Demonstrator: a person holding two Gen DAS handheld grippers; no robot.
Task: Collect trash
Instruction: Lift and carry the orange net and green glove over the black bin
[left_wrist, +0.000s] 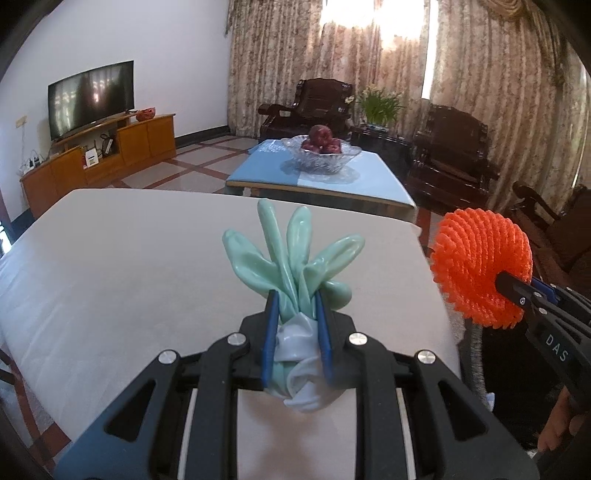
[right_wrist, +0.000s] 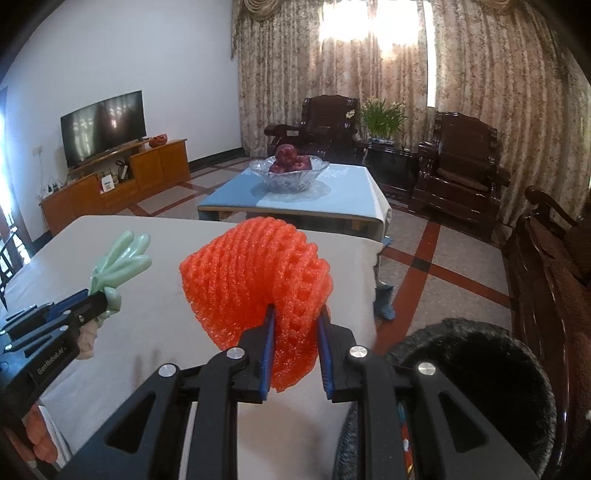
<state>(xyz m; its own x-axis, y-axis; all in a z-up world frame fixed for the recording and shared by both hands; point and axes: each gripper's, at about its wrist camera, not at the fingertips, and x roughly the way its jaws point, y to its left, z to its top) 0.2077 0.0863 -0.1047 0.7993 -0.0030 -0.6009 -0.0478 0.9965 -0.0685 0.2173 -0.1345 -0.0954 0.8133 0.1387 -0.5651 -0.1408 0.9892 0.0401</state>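
My left gripper (left_wrist: 295, 306) is shut on a pale green rubber glove (left_wrist: 291, 251), whose fingers fan upward above the white table (left_wrist: 129, 266). The glove's whitish cuff bunches between the blue pads. In the right wrist view the same glove (right_wrist: 122, 258) shows at the left, held by the left gripper (right_wrist: 94, 304). My right gripper (right_wrist: 295, 314) is shut on an orange foam fruit net (right_wrist: 255, 280), lifted over the table's right part. The left wrist view shows that net (left_wrist: 480, 266) beyond the table's right edge, with the right gripper (left_wrist: 511, 286) clamped on it.
A dark fuzzy-rimmed bin (right_wrist: 480, 373) stands on the floor right of the table (right_wrist: 147, 332). Behind is a blue-covered coffee table (left_wrist: 332, 177) with a glass fruit bowl (left_wrist: 321, 155). Dark wooden armchairs (right_wrist: 458, 166), a TV (left_wrist: 90, 96) on a wooden cabinet and curtains fill the background.
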